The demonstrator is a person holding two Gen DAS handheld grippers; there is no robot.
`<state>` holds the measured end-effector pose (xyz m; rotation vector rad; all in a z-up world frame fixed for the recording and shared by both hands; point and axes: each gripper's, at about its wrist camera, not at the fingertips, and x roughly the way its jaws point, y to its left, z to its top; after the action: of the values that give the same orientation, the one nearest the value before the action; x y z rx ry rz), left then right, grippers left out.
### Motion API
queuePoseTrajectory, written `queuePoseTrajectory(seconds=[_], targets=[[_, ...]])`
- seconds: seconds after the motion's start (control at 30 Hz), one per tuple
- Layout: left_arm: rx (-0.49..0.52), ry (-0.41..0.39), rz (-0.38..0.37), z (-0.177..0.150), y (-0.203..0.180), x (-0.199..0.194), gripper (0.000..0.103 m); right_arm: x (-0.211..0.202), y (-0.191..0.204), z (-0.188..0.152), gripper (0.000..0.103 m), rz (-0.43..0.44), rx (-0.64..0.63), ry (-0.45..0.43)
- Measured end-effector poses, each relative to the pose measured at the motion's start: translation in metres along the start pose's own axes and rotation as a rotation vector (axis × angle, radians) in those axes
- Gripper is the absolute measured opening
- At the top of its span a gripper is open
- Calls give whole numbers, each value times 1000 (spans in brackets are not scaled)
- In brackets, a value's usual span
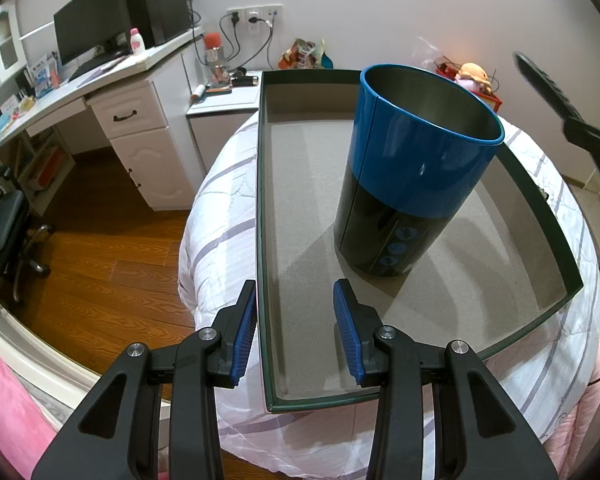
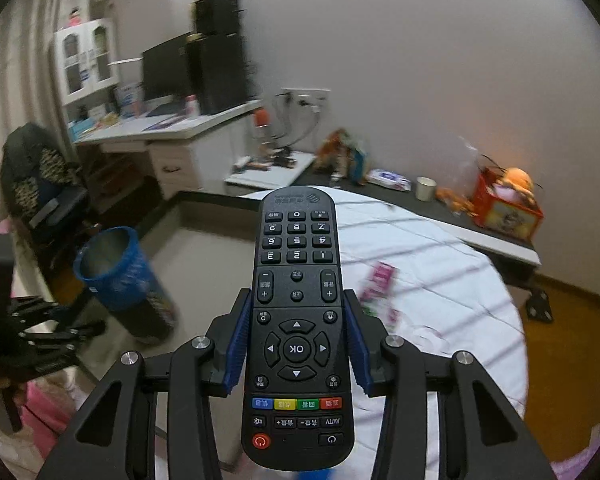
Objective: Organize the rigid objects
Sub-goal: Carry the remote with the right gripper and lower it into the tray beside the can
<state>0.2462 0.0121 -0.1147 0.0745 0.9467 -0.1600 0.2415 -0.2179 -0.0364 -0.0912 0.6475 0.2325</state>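
Jaws of right gripper (image 2: 297, 338) clamp the remote (image 2: 297, 320) clear of the bed, presumably bound for the upright canister (image 1: 414, 168) in the tray (image 1: 262, 208), whose edge the left gripper (image 1: 296, 334) straddles, pads not touching (likely steadying).

The tray (image 1: 460, 280) lies on the bed (image 1: 220, 208). The canister (image 1: 412, 176) stands upright inside the tray, toward its far right part, mouth up. The left gripper (image 1: 296, 336) straddles the tray's near-left wall, one pad outside it, one inside. The right gripper (image 2: 298, 340) has the remote (image 2: 298, 312) between its pads, the remote's number end pointing away, over the bed to the right of the canister. The desk (image 1: 112, 76) stands left of the bed. A small packet, possibly (image 2: 376, 284), lies on the bed beyond the remote.
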Motion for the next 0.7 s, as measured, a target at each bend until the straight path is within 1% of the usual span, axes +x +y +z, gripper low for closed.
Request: queuePoseTrajectory(seconds=[0.17, 0.3, 0.4, 0.53, 0.7], targets=[[-1, -1, 0, 0, 0, 0, 39, 26, 36, 0, 45, 83, -34, 51], [-1, 0, 0, 0, 0, 0, 39, 52, 56, -9, 45, 94, -63, 122], [-1, 0, -1, 0, 0, 0, 39, 68, 59, -16, 45, 104, -56, 168], [0, 1, -1, 0, -1, 0, 39, 78, 62, -22, 45, 107, -58, 208], [1, 2, -2, 2, -2, 1, 39, 84, 64, -27, 45, 121, -53, 235]])
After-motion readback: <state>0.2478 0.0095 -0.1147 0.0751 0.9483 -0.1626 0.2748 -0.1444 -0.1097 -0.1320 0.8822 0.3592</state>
